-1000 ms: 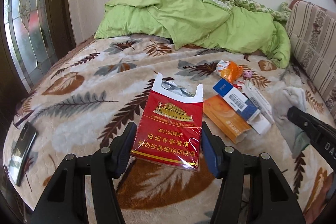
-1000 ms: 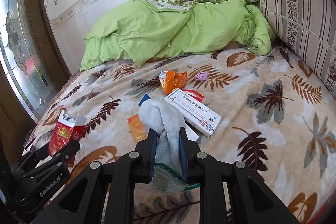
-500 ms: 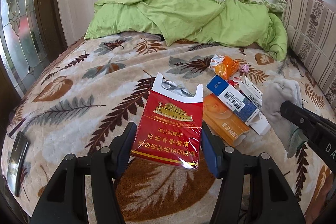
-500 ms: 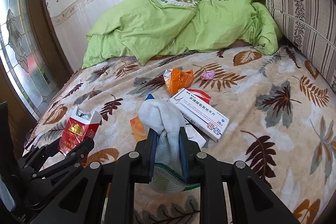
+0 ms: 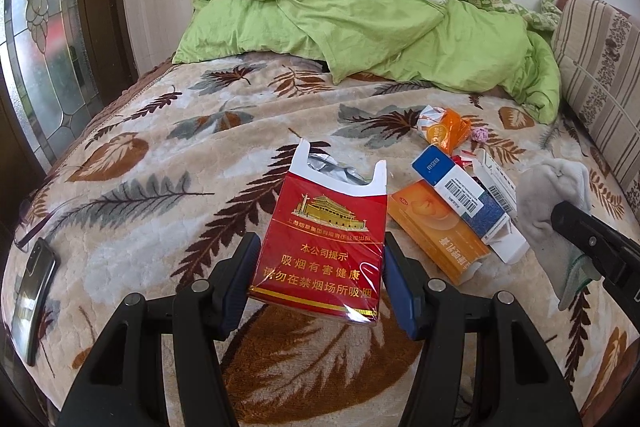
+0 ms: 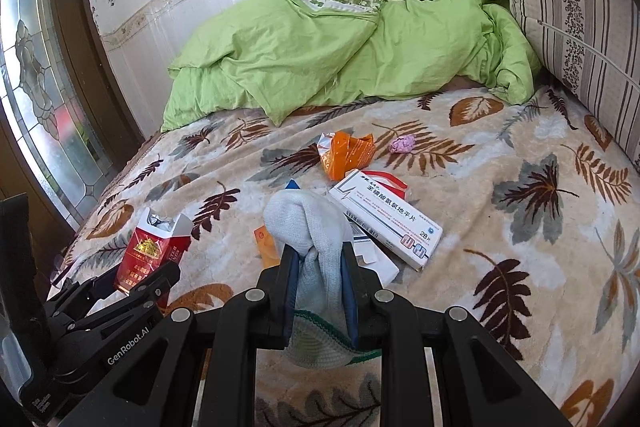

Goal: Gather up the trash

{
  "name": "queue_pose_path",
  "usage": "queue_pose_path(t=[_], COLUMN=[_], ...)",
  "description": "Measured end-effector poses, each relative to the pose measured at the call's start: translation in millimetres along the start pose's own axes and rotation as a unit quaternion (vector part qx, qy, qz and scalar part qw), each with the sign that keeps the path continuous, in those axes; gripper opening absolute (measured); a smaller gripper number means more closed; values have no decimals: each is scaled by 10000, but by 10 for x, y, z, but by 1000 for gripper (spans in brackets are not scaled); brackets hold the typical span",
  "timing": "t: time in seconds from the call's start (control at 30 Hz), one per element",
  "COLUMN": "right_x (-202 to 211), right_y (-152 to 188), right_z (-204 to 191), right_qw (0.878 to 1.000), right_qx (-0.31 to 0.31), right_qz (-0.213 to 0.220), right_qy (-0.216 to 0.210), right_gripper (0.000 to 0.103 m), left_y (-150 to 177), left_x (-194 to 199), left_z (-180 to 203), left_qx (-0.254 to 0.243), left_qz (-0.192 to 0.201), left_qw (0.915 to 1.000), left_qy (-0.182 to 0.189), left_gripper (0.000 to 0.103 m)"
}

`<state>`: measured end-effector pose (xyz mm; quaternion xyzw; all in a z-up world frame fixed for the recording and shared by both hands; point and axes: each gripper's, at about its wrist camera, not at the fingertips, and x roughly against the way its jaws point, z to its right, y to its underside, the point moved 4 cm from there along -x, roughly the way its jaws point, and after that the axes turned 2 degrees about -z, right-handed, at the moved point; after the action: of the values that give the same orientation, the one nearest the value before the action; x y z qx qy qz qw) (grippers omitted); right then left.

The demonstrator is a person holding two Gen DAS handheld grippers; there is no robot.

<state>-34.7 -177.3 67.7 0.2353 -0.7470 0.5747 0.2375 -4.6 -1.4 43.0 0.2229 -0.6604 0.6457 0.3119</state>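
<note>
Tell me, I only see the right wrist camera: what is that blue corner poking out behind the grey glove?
Observer: A blue-and-white box with a barcode, lying across an orange box, next to the grey glove.
Operator: Anything on the bed left of the red pack?
Observer: Yes, a dark phone lies near the bed's edge.
Operator: Is the pack gripped squarely?
Observer: The left gripper has one pad pressed on each side, low on the pack.
</note>
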Motion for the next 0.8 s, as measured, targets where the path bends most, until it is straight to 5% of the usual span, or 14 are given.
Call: queue_pose_path(t=[0.8], right_x=[14], right_y=[-12], right_z=[-1], right_qw=[10000], right_qx=[21], right_qz=[40], right_qy=[12], right_gripper=[21], left_y=[-57], left_x=[71], left_z=[-37], left_qx=[-1], left_qz=[148], left_qw=[9999], left_qy=[-57], left_gripper=[59])
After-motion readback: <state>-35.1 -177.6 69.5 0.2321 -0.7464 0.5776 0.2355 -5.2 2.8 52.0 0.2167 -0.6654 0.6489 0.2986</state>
